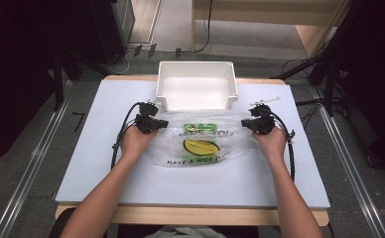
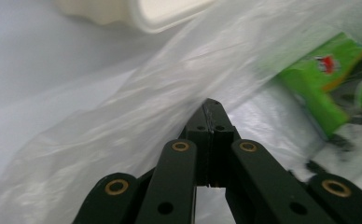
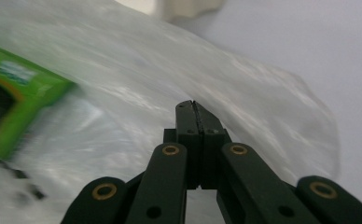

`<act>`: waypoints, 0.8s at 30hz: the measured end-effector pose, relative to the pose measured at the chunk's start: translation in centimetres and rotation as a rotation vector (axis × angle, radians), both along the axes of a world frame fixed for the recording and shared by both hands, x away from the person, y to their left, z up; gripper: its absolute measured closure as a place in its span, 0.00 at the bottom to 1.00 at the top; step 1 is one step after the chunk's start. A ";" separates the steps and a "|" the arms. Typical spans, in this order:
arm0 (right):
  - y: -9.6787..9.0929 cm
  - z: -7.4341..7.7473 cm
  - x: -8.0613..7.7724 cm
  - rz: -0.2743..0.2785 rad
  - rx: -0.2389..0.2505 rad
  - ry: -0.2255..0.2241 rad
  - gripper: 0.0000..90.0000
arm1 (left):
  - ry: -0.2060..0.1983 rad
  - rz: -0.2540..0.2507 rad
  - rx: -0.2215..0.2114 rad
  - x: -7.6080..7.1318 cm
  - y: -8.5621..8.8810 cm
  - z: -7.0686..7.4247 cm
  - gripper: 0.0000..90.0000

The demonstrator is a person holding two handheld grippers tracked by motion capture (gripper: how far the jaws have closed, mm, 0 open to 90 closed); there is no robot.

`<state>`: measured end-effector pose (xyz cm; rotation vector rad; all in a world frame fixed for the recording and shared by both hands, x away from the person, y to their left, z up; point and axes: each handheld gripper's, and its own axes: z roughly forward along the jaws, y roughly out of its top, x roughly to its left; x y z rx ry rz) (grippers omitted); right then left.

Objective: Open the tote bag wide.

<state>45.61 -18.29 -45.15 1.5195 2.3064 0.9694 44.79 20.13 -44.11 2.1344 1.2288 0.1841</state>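
I see a thin, crinkled, translucent plastic bag (image 1: 195, 141) with a glossy sheen, a smooth white plastic bin (image 1: 196, 85), a matt pale table (image 1: 81, 163) edged in wood, and matt black jaws with brass rivets.

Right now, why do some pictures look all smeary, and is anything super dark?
In the right gripper view, the thin clear plastic bag and green box inside it smear with blur, while the black fingers stay sharp. The left gripper view blurs the bag's printing at the right edge. In the high view, the white table is bright, its surroundings nearly black.
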 end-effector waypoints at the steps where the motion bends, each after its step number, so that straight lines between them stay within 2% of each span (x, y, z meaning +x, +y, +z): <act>1: 0.4 0.6 -0.2 0.017 0.001 -0.007 1.00 | -0.014 -0.015 0.002 -0.3 -0.3 0.4 1.00; 3: 1.1 1.6 -0.5 0.042 0.002 -0.020 1.00 | -0.016 -0.042 0.001 -0.7 -0.6 0.8 1.00; 4: 2.0 2.6 -0.9 0.073 0.005 -0.044 1.00 | -0.005 -0.061 -0.007 -1.0 -0.9 1.1 1.00; 6: 2.8 3.1 -1.1 0.099 0.010 -0.055 1.00 | 0.002 -0.066 -0.011 -1.1 -0.9 1.1 1.00; 8: 3.9 3.5 -1.0 0.123 0.014 -0.061 1.00 | 0.035 -0.074 -0.079 -1.2 -1.1 1.2 1.00; 11: 5.0 3.5 -0.6 0.140 0.031 -0.061 1.00 | 0.039 -0.079 -0.102 -1.3 -1.3 1.3 1.00; 13: 5.8 3.5 -0.2 0.155 0.065 -0.066 1.00 | 0.045 -0.080 -0.125 -1.3 -1.6 1.2 1.00; 15: 6.7 3.5 0.2 0.168 0.070 -0.060 1.00 | 0.044 -0.086 -0.118 -1.3 -1.9 1.2 1.00; 19: 8.5 3.6 1.1 0.193 0.091 -0.091 1.00 | 0.055 -0.091 -0.120 -1.3 -2.5 0.9 1.00; 21: 9.3 3.5 1.6 0.207 0.072 -0.070 1.00 | 0.051 -0.092 -0.108 -1.4 -2.7 0.9 1.00; 24: 10.4 3.3 2.1 0.223 0.071 -0.090 1.00 | 0.052 -0.097 -0.117 -1.3 -2.5 0.8 1.00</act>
